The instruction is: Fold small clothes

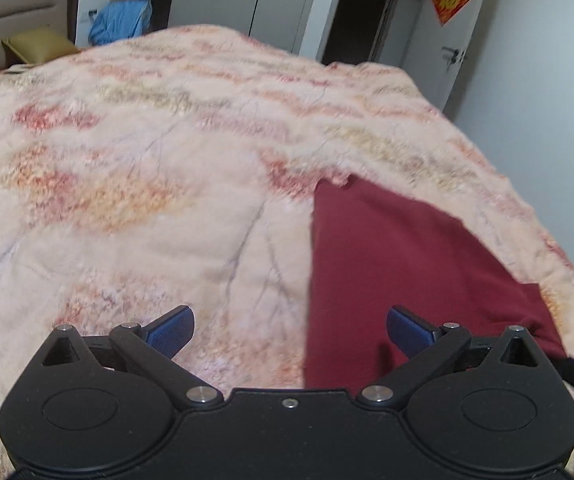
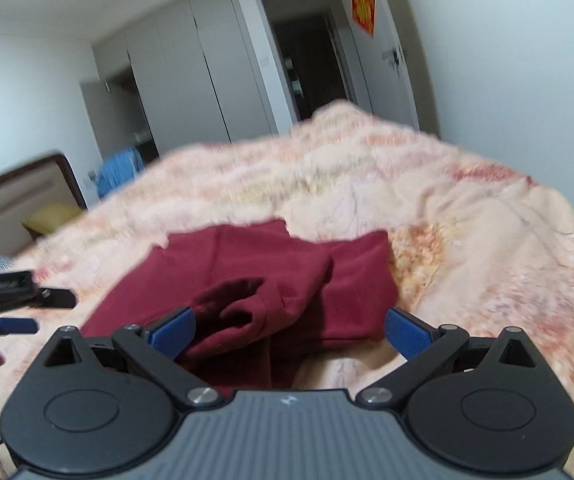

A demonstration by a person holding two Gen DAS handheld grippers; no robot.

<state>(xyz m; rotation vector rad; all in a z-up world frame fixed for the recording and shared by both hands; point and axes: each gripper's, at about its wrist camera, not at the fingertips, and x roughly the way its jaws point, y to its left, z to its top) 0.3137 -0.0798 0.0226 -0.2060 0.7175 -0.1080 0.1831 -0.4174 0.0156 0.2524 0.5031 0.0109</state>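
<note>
Between folds: both hand-held grippers, left (image 1: 290, 330) and right (image 2: 289, 330), are spread wide and empty; the rumpled dark-red fabric garment (image 2: 287, 280) must be regripped.

Both tongs, left tongs (image 1: 290, 330) and right tongs (image 2: 289, 332), have black linked arms, silver screws and blue ribbed pads (image 2: 170, 334); the right body is ridged grey.

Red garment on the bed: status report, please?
Left gripper open, empty. Right gripper open, over the rumpled red garment. Nothing blocking on the quilt.
</note>
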